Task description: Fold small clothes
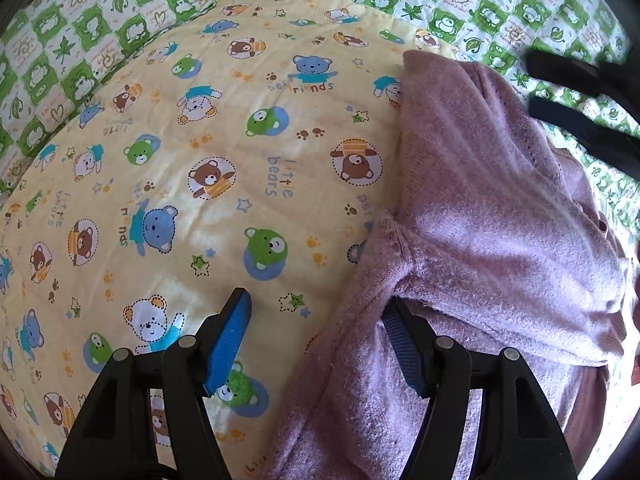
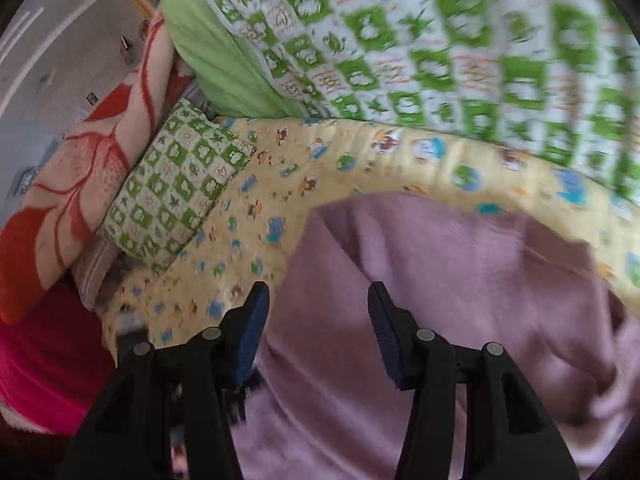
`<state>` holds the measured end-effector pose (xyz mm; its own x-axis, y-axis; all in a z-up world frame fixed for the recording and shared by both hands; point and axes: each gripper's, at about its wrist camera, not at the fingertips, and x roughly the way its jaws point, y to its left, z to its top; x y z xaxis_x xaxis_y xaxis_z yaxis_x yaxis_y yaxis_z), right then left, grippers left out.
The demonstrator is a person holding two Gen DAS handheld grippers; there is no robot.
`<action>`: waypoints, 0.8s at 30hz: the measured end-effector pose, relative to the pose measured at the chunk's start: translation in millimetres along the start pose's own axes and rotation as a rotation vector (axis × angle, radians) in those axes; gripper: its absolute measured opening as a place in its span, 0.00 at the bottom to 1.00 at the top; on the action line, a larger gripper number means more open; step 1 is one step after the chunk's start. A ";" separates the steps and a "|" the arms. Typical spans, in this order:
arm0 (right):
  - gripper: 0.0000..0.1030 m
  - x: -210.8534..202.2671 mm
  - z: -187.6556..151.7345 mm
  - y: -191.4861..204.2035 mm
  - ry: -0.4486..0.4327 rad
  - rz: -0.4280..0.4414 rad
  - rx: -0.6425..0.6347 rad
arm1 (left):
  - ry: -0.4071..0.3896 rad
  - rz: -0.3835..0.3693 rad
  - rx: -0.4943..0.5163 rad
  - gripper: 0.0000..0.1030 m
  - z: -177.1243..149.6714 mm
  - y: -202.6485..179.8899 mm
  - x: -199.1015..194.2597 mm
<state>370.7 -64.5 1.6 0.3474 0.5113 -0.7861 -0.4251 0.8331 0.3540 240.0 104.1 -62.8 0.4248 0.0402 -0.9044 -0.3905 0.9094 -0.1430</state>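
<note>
lower centre of the left wrist view: left gripper (image 1: 316, 340), jaws apart, nothing pinched, one pad under a fold of the lilac knit garment (image 1: 480, 240). lower centre of the right wrist view: right gripper (image 2: 318, 330), jaws apart over the same knit, empty. garment at right of frame on the yellow bear-print quilt (image 1: 200, 160). likely light, soft, floppy, non-slip; best taken at hem or sleeve edge. beyond: green checked bedding (image 1: 460, 4).

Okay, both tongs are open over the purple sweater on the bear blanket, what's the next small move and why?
Probably close the left tongs on the sweater edge: it lies rumpled on the bear blanket, and fabric already sits between the open pads. The right tongs hold nothing.
</note>
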 end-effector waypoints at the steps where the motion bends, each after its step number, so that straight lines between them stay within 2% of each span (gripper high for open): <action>1: 0.51 17.3 10.0 2.1 0.011 -0.001 -0.007 | 0.002 -0.003 0.000 0.67 1.5 -0.7 1.9; 5: 0.51 61.3 28.7 3.8 0.058 0.011 -0.015 | -0.001 -0.017 -0.007 0.65 6.8 -0.4 7.4; 7: 0.48 77.8 32.4 0.9 0.100 -0.009 -0.018 | -0.017 -0.015 0.002 0.56 7.2 -1.3 7.4; 8: 0.24 87.1 31.7 -0.5 0.136 -0.007 -0.017 | -0.028 -0.030 0.010 0.39 7.7 -2.2 6.2; 9: 0.06 96.0 31.6 -1.2 0.166 -0.012 -0.025 | -0.028 -0.063 0.017 0.24 11.0 -2.6 6.3; 10: 0.06 99.9 33.5 0.5 0.163 -0.025 -0.041 | -0.034 -0.084 0.025 0.21 11.9 -5.3 3.5; 12: 0.06 90.4 39.2 5.0 0.076 -0.011 -0.071 | -0.056 -0.059 0.056 0.20 12.5 -12.3 0.3; 14: 0.06 86.4 48.0 5.3 -0.002 -0.006 -0.045 | -0.033 -0.050 0.065 0.24 12.7 -14.0 6.7; 16: 0.07 96.2 49.3 -1.1 0.011 -0.036 -0.011 | -0.005 -0.075 0.052 0.27 13.9 -9.2 11.6; 18: 0.10 110.1 44.5 -12.6 0.095 -0.006 0.052 | 0.003 -0.105 0.056 0.41 16.8 -2.6 7.8; 20: 0.11 96.2 39.9 -19.1 0.080 0.021 0.076 | 0.002 -0.111 0.076 0.52 18.2 5.3 0.0; 21: 0.15 83.4 38.0 -21.6 0.056 0.035 0.077 | 0.000 -0.128 0.081 0.53 19.8 10.4 -4.6; 23: 0.35 50.9 33.1 -29.5 0.006 0.052 0.079 | 0.010 -0.186 0.087 0.53 23.1 18.0 -13.2; 24: 0.39 32.6 29.2 -34.3 -0.025 0.058 0.082 | 0.015 -0.222 0.091 0.53 26.6 21.1 -18.2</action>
<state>421.0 -70.3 -21.4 0.3454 0.5637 -0.7503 -0.3759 0.8156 0.4398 245.8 133.6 -38.6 0.4794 -0.1709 -0.8608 -0.2129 0.9289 -0.3030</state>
